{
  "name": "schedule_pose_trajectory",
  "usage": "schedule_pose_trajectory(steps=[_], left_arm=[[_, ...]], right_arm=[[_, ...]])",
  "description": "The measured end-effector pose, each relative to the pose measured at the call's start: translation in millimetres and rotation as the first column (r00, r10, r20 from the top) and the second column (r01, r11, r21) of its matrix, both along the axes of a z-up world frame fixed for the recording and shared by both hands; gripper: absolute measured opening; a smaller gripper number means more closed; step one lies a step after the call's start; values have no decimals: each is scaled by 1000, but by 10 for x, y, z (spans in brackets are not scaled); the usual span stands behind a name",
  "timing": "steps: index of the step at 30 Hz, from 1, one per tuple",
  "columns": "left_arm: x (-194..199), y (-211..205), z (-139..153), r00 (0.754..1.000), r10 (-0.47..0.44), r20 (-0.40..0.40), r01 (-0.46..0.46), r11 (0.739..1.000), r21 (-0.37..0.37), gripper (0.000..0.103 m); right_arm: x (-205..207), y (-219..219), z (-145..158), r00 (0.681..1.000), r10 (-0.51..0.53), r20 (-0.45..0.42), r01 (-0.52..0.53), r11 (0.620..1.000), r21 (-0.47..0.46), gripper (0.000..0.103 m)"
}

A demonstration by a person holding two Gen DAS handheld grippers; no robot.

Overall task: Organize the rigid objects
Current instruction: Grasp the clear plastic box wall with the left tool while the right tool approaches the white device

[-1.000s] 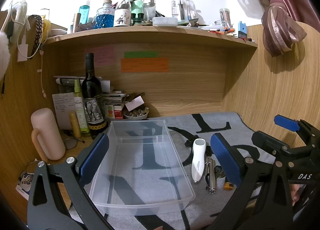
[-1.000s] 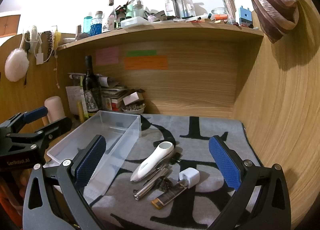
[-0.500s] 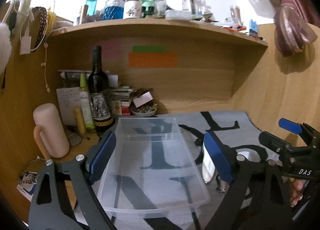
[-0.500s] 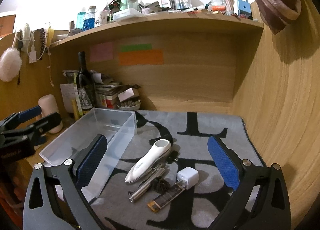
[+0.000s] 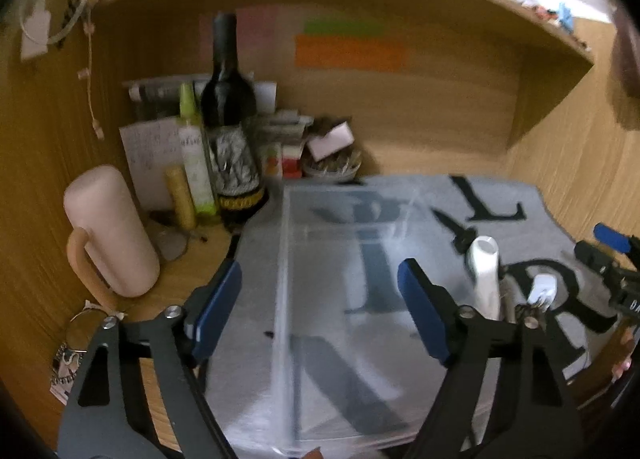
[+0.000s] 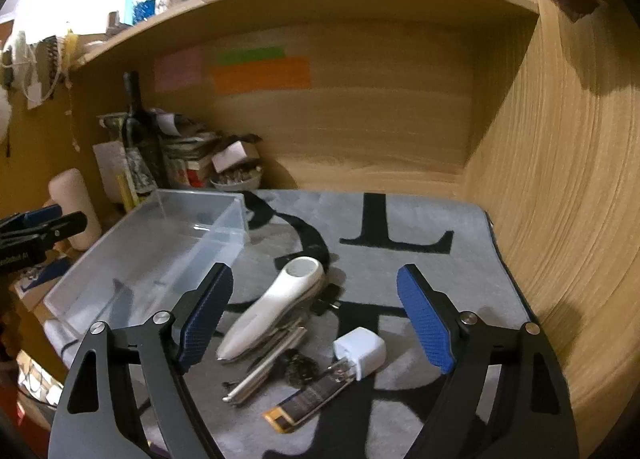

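Wooden walls and a cluttered shelf enclose a desk nook whose floor is covered by a grey mat [image 6: 420,219] printed with big black letters, and it is on this mat that everything to be sorted lies. Over it, the right gripper [image 6: 316,315] hangs with its blue pads spread wide and nothing between them, pointed at a small heap just ahead: a white handheld device [image 6: 276,303] lying at a slant across some metal rods [image 6: 266,367], a white plug adapter [image 6: 360,351] just beside them, and a flat dark strip with an orange end [image 6: 308,399] nearest the camera. Judging by that wide stance and aim, the gripper is lining up for a first pick, probably the white device, since it sits on top and offers a long body to close across. The left gripper [image 5: 320,307] is likewise spread and empty, straddling the left wall of the clear plastic bin [image 5: 286,259], which stands just left of the heap and holds nothing visible; this looks like a move to steady the bin so it will not slide when things are dropped in. Farther left, off the mat, a wine bottle [image 5: 230,131] and a pink mug [image 5: 110,235] stand against the back corner, apart from the work.
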State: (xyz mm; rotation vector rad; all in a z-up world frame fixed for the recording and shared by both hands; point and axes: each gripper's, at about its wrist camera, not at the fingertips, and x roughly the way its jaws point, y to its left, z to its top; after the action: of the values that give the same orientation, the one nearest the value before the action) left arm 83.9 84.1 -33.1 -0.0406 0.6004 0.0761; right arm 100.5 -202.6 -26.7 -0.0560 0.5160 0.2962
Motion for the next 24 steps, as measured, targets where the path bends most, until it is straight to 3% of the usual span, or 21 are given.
schedule_pose_trajectory(steps=[9,13,17,24], left_arm=[[413,366,-320,973,-32,-229,19,998,-57,53],[462,422,-395,962,-42,-269,27,998,-61,50],[524,400,-448,945,-91,-313,72,995,-74,33],[610,329,-569,917,-152,-370,123,987,-101,15]], right_arm=[[388,40,-173,993,24,-119,-27,999,-19,68],[498,114,-261,986,44,-163,-48,999,-23,65],[598,199,-353,975,62,-213,-69,997,-27,62],[802,409,-525,938,101,-331,-120,992,-38,55]])
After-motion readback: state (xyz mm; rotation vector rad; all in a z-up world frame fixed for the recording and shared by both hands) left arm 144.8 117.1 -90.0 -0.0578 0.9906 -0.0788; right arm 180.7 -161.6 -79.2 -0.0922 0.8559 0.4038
